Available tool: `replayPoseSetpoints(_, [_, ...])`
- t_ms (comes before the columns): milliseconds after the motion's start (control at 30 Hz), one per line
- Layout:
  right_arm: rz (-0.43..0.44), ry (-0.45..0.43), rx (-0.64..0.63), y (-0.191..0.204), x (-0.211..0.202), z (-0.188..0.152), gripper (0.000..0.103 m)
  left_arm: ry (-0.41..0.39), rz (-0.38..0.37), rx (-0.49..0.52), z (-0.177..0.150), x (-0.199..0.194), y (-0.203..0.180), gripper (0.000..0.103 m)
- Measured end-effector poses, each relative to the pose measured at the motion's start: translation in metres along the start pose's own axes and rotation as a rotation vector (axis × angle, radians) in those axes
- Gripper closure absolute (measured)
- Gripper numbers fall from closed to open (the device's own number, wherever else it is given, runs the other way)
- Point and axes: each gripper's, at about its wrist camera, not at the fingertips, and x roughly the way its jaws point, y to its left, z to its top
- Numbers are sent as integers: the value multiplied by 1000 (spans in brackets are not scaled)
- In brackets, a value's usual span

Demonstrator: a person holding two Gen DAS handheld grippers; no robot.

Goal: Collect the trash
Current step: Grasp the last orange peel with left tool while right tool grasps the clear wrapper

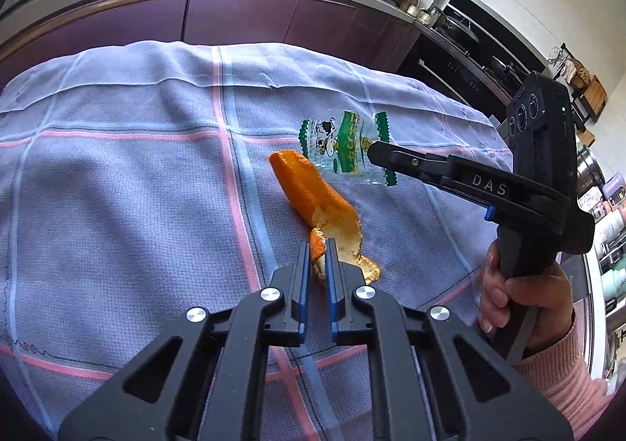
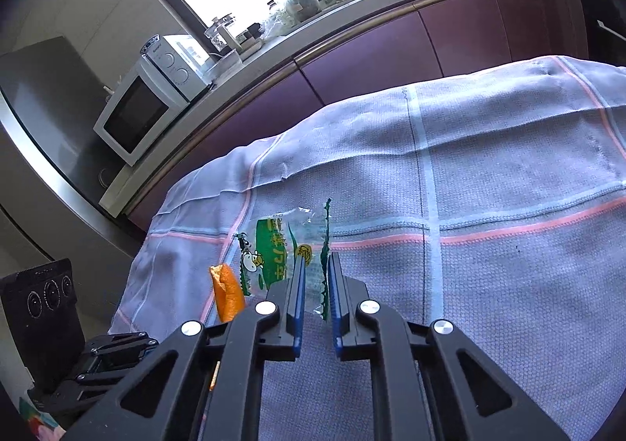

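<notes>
Left hand-held gripper (image 1: 317, 251) clamped on orange peel (image 1: 313, 198); right hand-held gripper (image 1: 375, 151) pinching clear snack wrapper (image 1: 340, 147) over checked cloth (image 1: 117, 167).

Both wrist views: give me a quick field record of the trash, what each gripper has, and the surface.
surface: checked cloth covering the table
trash 1: orange peel, lying on the cloth
trash 2: clear printed wrapper, beside the peel's far end
left gripper: fingers closed on the near end of the peel
right gripper: fingers closed on the wrapper's green serrated edge
lifted: cannot tell for either item
bin: none in view
</notes>
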Motion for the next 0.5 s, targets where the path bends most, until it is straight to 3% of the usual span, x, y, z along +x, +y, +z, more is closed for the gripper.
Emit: replayPoseSetpoints(500, [102, -78, -43, 39, -30, -8, 97, -151, 106, 43, -26, -94, 29, 98])
